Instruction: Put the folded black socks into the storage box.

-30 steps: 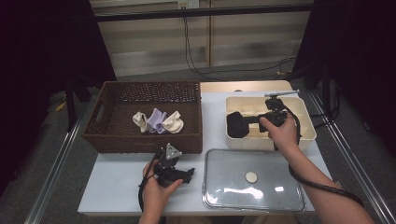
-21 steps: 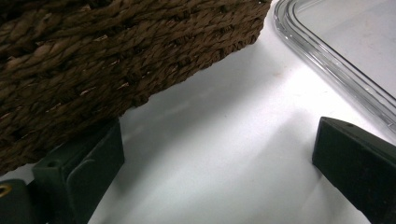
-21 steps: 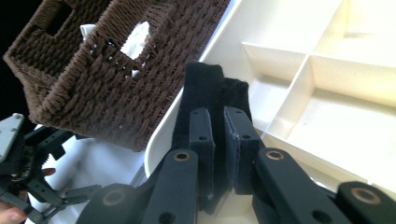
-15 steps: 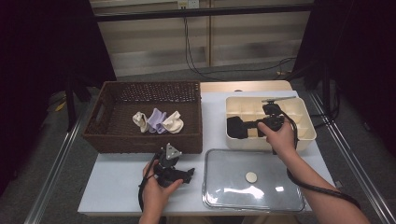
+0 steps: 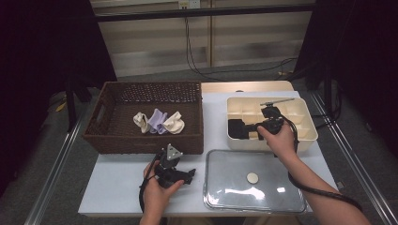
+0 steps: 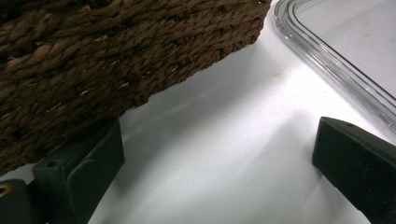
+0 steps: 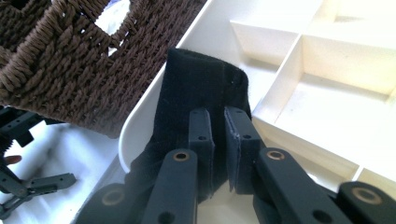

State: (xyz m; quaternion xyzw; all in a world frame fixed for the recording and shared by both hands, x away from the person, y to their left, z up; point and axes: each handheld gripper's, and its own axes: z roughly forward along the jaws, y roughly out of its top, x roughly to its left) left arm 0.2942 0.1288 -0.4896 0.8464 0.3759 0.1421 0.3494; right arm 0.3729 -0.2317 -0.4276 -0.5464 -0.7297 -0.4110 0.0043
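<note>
1. A white worktop (image 5: 119,180) carries a wicker basket (image 5: 117,138), a divided cream tray (image 5: 307,136) and a clear lid (image 5: 225,168).
2. The right claw (image 7: 218,135) is clamped on a black sock (image 7: 205,88) over the tray's left end.
3. The left claw (image 6: 217,163) rests gaping, empty, beside the basket.

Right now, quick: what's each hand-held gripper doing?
Left hand-held gripper: open, holding nothing, beside the wicker basket.
Right hand-held gripper: closed on the black cloth.
</note>
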